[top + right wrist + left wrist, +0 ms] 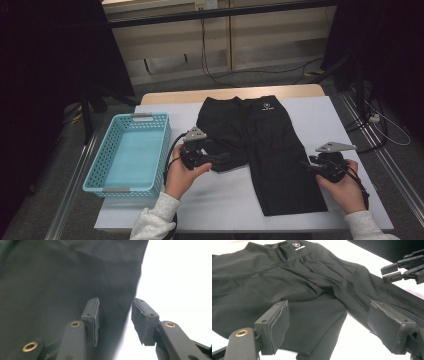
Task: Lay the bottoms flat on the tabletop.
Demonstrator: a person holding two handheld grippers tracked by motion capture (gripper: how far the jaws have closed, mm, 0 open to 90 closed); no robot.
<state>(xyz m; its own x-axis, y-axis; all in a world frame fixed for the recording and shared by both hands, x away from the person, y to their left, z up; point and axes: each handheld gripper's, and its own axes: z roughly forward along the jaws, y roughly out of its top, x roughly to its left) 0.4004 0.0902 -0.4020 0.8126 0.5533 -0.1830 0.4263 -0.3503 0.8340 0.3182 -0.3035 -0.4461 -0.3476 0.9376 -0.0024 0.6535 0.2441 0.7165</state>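
Note:
A pair of black trousers [270,145] with a small white logo at the waistband lies flat on the white table [320,115]. One leg [290,190] stretches toward the front edge; the other is bunched up short at the left. My left gripper [222,160] is open at that bunched leg, its pads [277,325] wide apart with the dark fabric [312,290] between and beyond them. My right gripper [306,166] is open at the long leg's right edge [135,290], which lies between its pads [142,320] without being pinched. It also appears in the left gripper view, right gripper [397,271].
An empty light-blue plastic basket [165,150] stands at the table's left edge. Bare white tabletop lies in front of the trousers [225,200] and to their right. Cables run over the floor behind the table.

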